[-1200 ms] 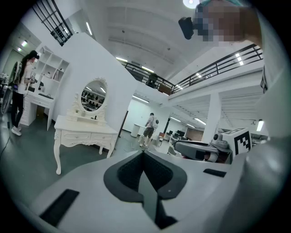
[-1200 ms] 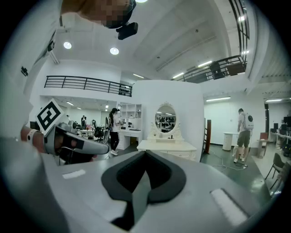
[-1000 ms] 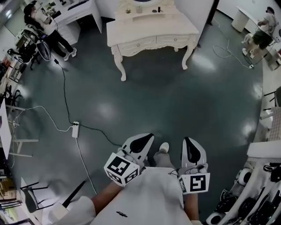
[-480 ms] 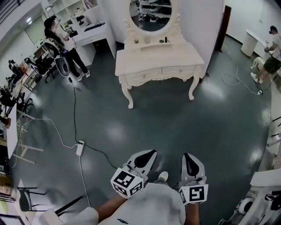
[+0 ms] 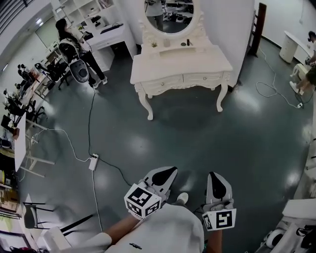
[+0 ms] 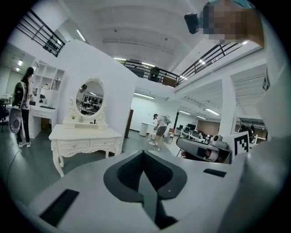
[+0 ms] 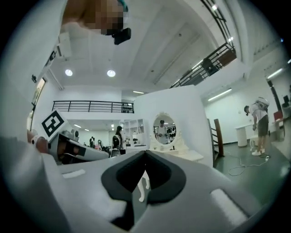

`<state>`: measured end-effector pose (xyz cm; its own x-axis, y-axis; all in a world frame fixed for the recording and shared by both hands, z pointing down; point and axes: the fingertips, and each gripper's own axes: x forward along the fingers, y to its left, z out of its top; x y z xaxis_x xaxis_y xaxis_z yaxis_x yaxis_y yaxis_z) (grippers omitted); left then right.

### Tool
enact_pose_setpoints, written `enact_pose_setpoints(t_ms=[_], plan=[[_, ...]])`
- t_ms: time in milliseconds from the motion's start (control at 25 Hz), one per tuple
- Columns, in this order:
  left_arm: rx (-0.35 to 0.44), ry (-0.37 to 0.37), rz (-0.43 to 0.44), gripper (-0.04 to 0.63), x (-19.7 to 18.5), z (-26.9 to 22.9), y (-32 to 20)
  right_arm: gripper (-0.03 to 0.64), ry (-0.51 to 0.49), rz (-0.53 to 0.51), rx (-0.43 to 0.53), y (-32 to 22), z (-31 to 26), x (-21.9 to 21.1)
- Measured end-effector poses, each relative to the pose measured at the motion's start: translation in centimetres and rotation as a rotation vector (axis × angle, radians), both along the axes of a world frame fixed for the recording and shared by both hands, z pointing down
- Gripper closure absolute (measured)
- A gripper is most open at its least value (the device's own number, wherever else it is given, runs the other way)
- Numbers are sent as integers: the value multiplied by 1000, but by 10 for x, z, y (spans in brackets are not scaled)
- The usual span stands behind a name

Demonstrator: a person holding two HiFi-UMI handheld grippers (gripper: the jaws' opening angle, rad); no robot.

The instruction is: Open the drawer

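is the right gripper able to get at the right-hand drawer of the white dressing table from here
Probably not yet: the right gripper hangs by the person's body, well short of the drawer across the floor. Nothing blocks the way; walking closer should do.

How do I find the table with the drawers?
Look across the dark floor to the white wall. Against it stands a cream dressing table with curvy legs. Unlike the plain desk to its left, it has an oval mirror on top and two small drawers in front.
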<state>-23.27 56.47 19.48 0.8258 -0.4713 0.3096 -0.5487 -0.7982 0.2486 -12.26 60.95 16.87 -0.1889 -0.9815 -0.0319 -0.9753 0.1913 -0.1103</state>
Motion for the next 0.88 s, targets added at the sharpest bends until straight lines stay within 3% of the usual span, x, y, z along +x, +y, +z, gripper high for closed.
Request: enact_pose_setpoints(t_ms=[240, 480, 880], plan=[[29, -7, 25, 588, 14, -5, -2, 606, 13, 30, 4, 3, 5, 6], [49, 43, 31, 588, 27, -9, -18, 606, 35, 67, -15, -1, 10, 15], [10, 101, -53, 588, 16, 1, -96, 606, 86, -4, -45, -82, 3, 11]])
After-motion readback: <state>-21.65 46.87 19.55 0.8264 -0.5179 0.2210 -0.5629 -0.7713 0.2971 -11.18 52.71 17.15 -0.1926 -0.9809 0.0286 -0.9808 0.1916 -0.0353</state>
